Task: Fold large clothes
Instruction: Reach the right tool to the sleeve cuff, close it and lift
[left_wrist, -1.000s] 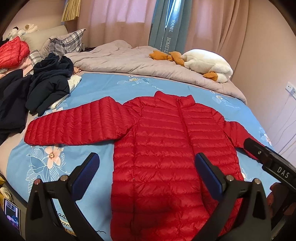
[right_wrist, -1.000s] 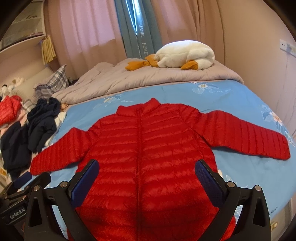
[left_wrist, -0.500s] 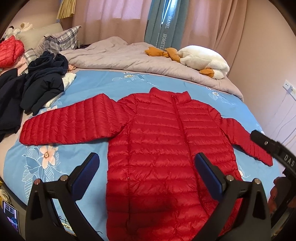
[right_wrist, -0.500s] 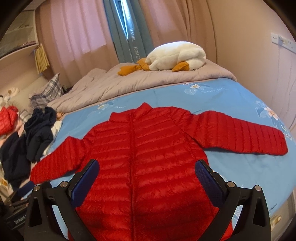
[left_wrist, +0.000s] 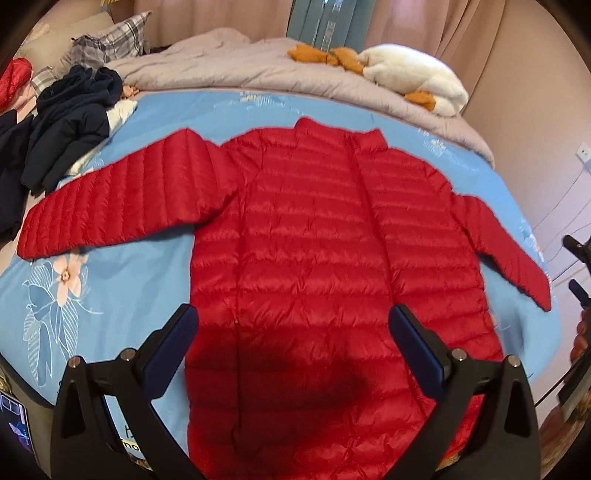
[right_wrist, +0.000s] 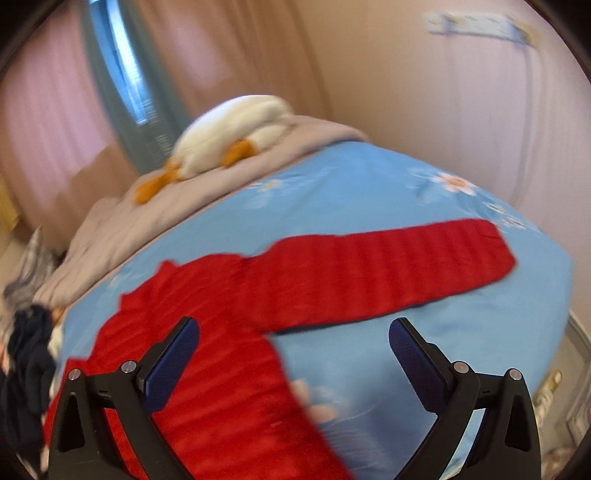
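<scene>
The red puffer jacket lies flat on the blue bedsheet, sleeves spread. The left gripper, fingers wide apart, hangs over its lower body; the right gripper, also spread, frames its sleeve and the sheet

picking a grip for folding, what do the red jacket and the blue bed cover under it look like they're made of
The red jacket looks like thin, smooth synthetic shell over puffy fill, probably down or polyester: narrow horizontal quilted ribs, faint sheen. It may be slippery. The blue bed cover looks like matte woven cotton or a cotton blend with a printed flower pattern; it lies flat and shows no shine. The exact fibre cannot be told for either.
</scene>
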